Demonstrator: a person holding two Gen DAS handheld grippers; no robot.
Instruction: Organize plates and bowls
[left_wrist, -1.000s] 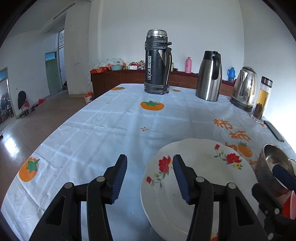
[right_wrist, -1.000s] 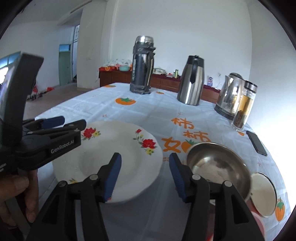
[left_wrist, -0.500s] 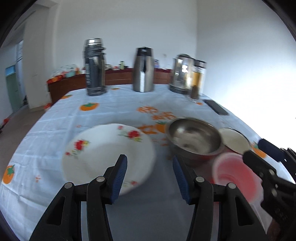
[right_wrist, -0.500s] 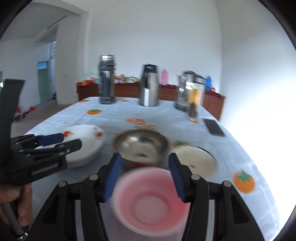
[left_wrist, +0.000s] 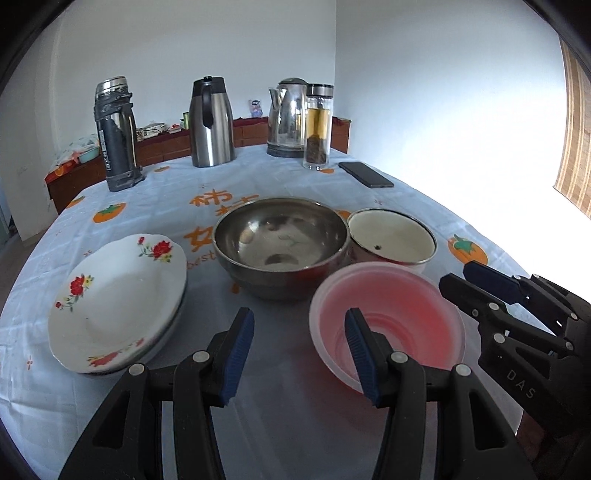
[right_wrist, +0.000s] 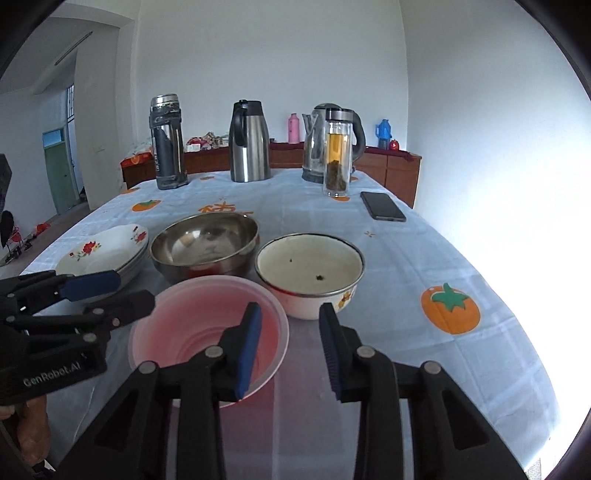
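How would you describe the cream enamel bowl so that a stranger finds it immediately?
Start at the table with the orange-fruit cloth and find the three bowls near its front edge. The enamel bowl sits rightmost, beside the steel bowl and behind the pink plastic bowl. Only it has a cream inside with dark specks.

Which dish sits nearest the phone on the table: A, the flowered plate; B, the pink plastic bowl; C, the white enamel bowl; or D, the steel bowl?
C: the white enamel bowl lies closest to the phone, with the other dishes further left or nearer the camera.
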